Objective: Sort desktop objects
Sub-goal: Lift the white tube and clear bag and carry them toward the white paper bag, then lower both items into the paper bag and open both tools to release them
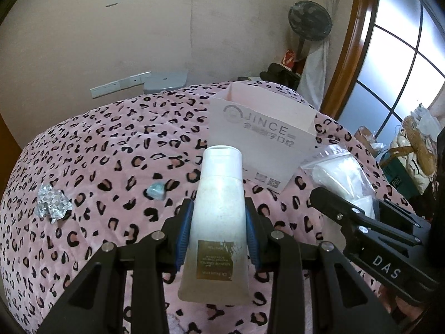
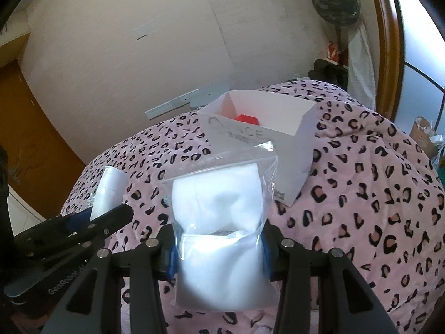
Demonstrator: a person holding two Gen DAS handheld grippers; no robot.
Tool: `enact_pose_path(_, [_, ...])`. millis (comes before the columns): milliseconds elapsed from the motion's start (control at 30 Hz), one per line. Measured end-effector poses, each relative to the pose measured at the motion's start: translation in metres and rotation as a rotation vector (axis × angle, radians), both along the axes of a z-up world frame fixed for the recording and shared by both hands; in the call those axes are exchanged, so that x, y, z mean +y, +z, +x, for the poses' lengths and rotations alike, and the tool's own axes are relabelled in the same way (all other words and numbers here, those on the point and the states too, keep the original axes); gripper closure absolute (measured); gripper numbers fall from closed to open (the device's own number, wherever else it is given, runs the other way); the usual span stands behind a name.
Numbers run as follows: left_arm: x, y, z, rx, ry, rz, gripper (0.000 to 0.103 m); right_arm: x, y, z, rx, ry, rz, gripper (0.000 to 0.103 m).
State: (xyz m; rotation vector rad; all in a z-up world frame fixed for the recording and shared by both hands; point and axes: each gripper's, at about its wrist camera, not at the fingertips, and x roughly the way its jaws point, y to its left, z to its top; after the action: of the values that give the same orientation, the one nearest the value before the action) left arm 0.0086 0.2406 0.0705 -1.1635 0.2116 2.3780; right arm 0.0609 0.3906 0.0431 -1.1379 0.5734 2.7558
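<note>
Tube [image 1: 217, 222] and bag [image 2: 222, 239] clamped between tongs.

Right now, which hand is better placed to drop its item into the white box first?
Right, probably. The right gripper holds the plastic bag facing the white box's open top; the left gripper, gripping the white tube, sees only its front.

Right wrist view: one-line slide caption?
Right gripper holds a clear bag of white material before the open white box on leopard-print fabric.
</note>
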Motion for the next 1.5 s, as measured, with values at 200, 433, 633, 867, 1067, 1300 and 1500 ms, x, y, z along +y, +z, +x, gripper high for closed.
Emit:
enact_pose_path(200, [0.016,-0.002,-0.005,-0.007,-0.032,0.000,0.067,0.014,0.000,0.001,0.000,-0.030,-0.002,0.058])
enact_pose_path(433, [0.033,-0.005,-0.015,-0.033,-0.100,0.013,0.067,0.026,-0.002,-0.001,-0.005,-0.072,0.004,0.059])
enact_pose_path(633, [0.038,-0.009,-0.033,-0.044,-0.130,0.015,0.067,0.031,-0.008,-0.012,-0.019,-0.099,-0.004,0.058])
enact_pose_path(867, [0.045,-0.012,-0.059,-0.057,-0.147,0.024,0.067,0.031,-0.008,-0.034,-0.019,-0.107,-0.002,0.058])
enact_pose_path(1067, [0.052,-0.008,-0.081,-0.055,-0.155,0.037,0.067,0.035,-0.003,-0.054,-0.004,-0.115,0.003,0.058])
enact_pose_path(1300, [0.061,-0.004,-0.098,-0.051,-0.160,0.041,0.067,0.042,0.000,-0.071,0.007,-0.121,0.007,0.058])
enact_pose_path(1500, [0.070,-0.002,-0.106,-0.047,-0.173,0.043,0.067,0.047,0.003,-0.078,0.018,-0.129,0.010,0.058])
